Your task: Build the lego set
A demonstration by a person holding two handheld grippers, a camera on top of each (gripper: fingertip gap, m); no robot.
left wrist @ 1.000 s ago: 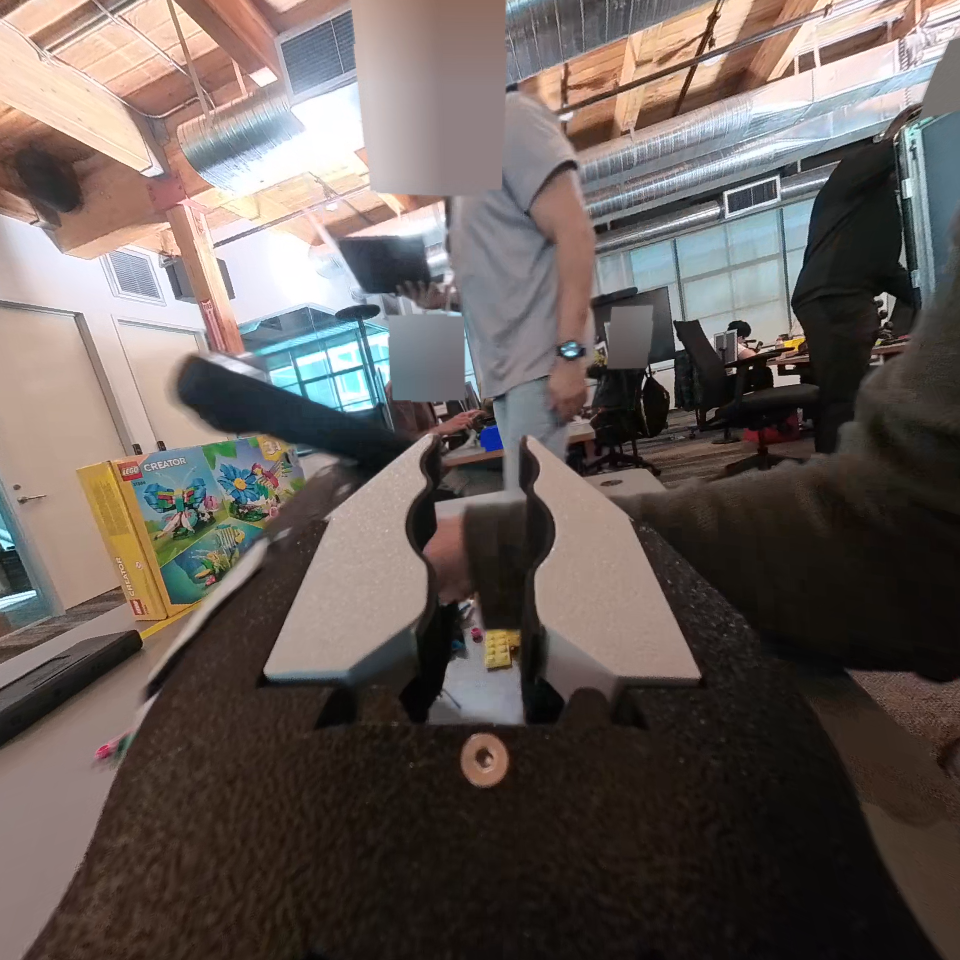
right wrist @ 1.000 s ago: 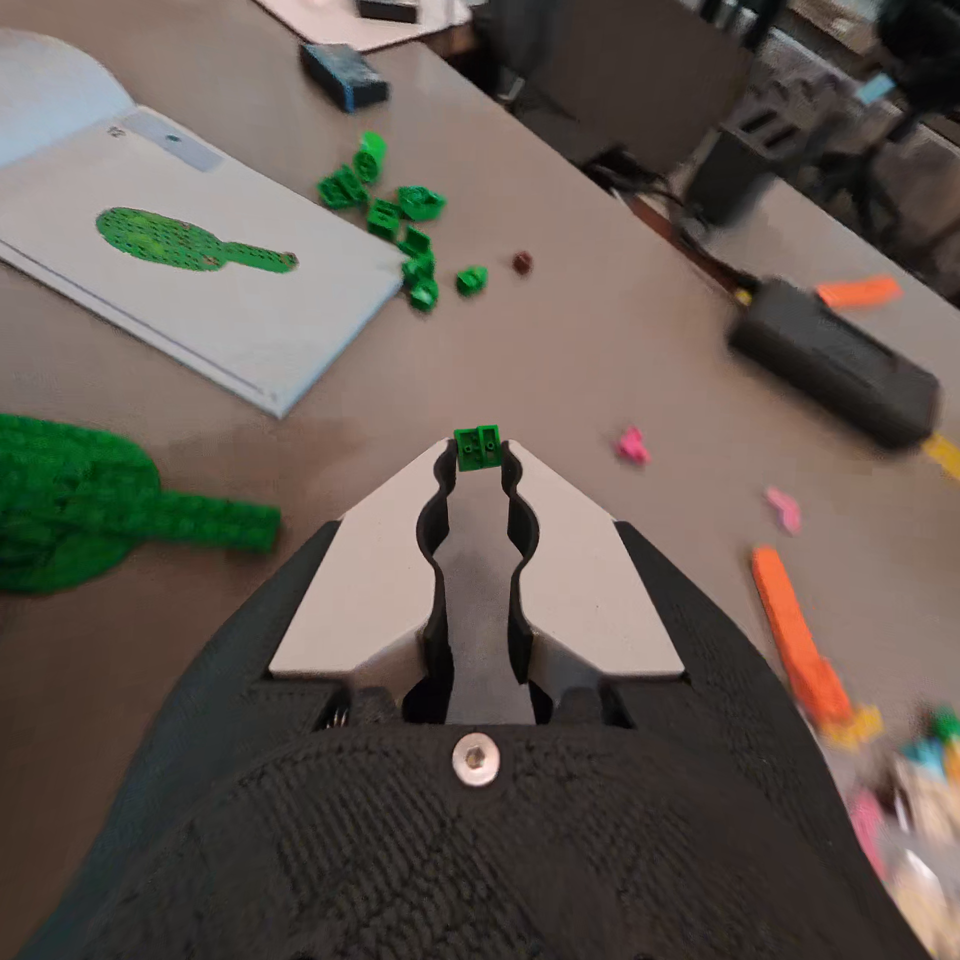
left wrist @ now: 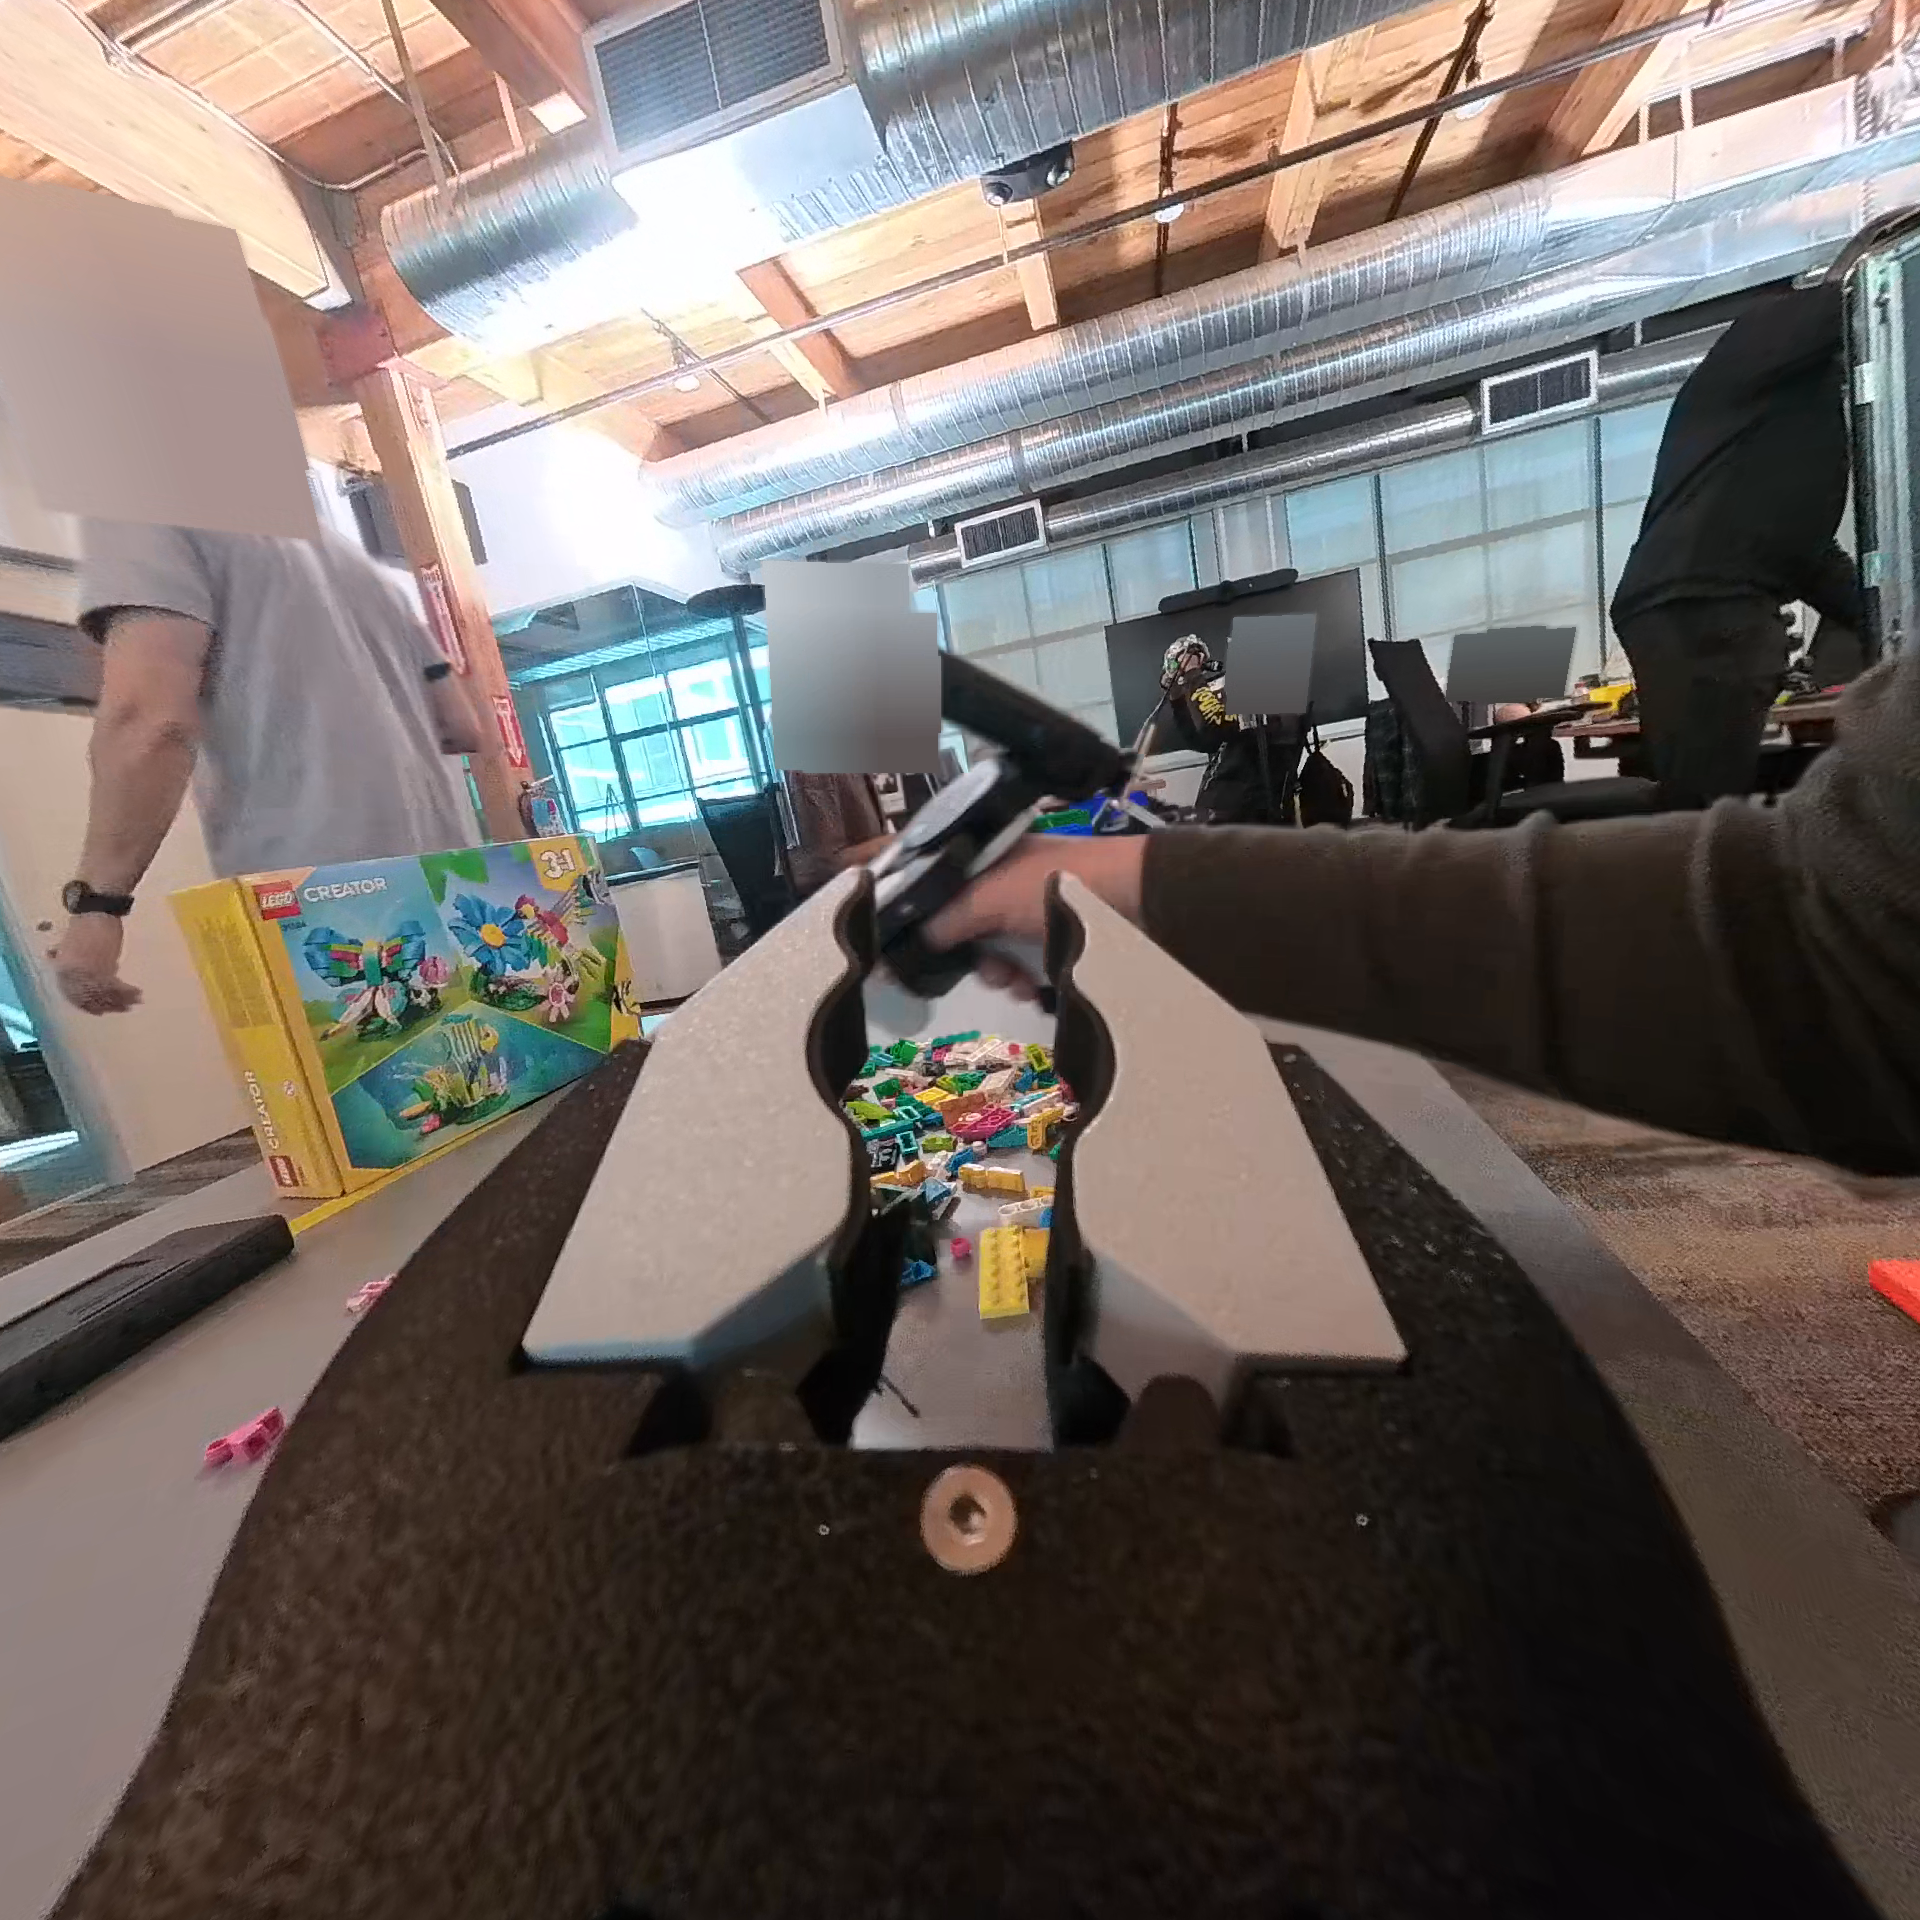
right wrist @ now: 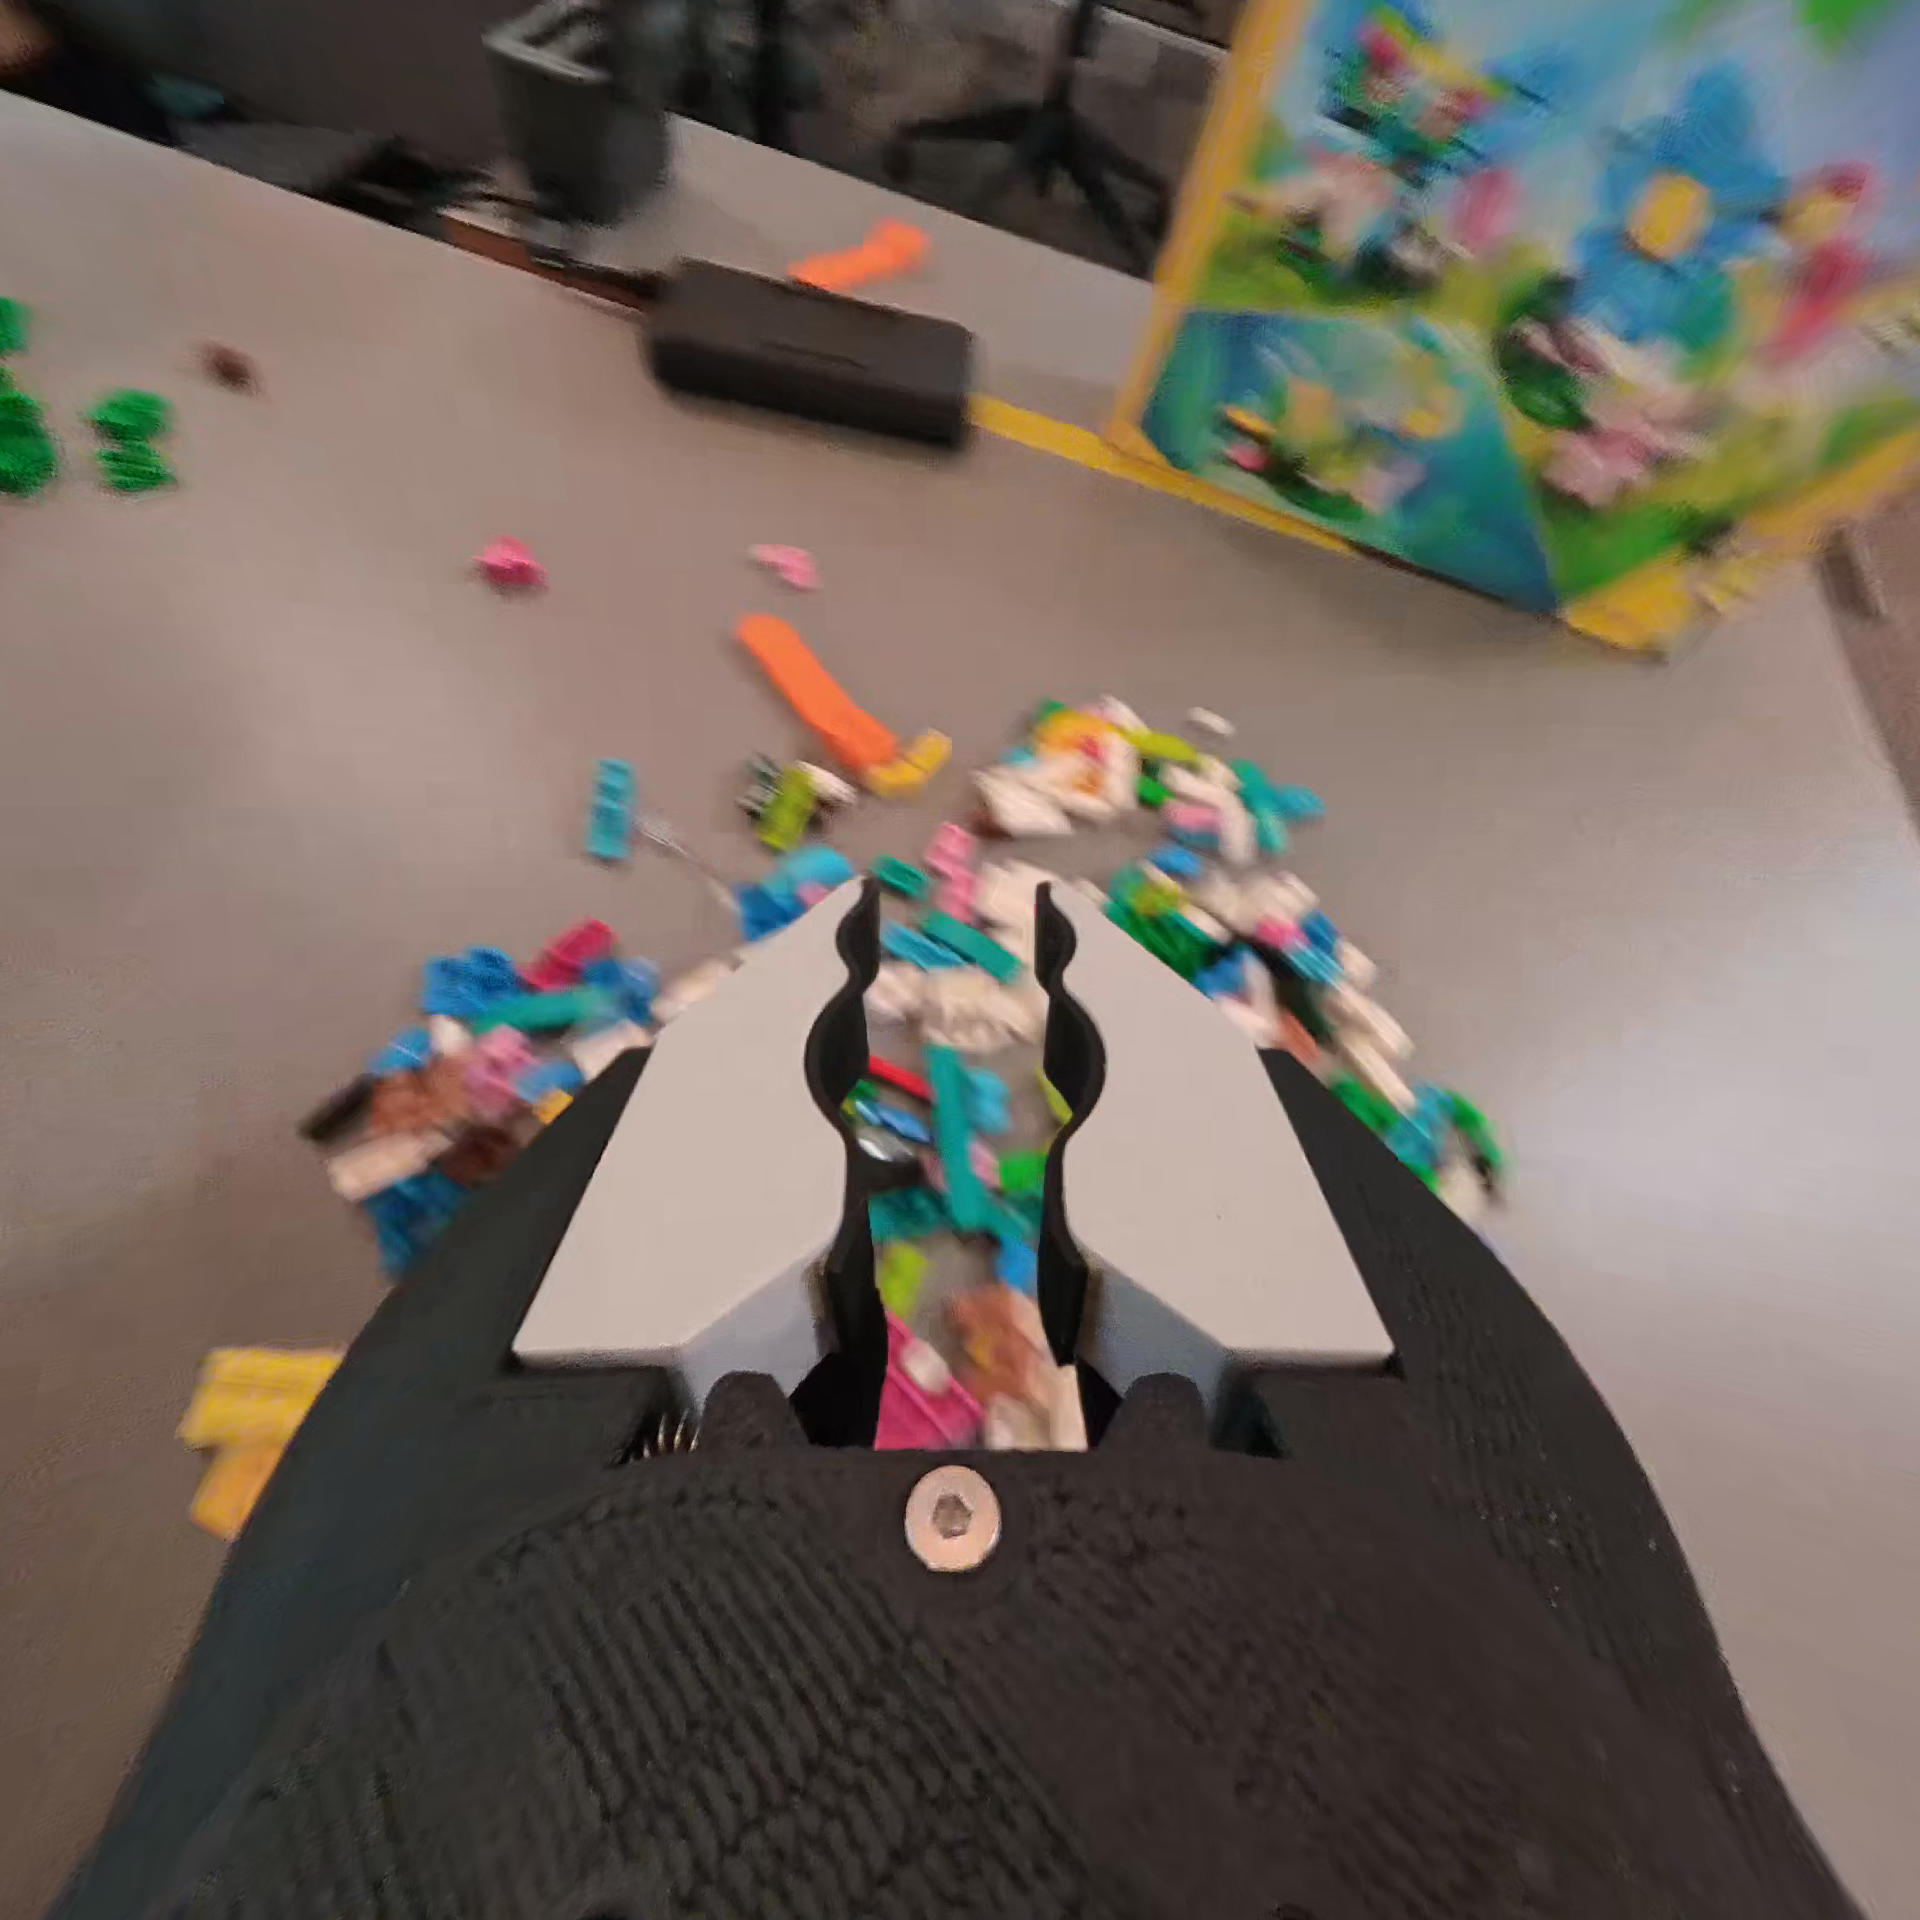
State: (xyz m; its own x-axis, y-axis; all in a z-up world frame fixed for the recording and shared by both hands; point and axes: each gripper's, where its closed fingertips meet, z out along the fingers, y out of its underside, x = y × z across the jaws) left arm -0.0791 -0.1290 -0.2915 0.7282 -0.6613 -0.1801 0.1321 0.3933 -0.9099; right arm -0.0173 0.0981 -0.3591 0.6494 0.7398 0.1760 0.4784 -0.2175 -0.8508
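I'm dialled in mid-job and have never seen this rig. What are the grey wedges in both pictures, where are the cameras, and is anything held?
No robot arm: a person holds a two-finger claw in each hand, and each camera looks along its own fingers. The left claw and right claw both stand open and empty. The right one hangs over the brick pile on the grey table. The set's box stands at the back, and the person's hand shows in the left view.
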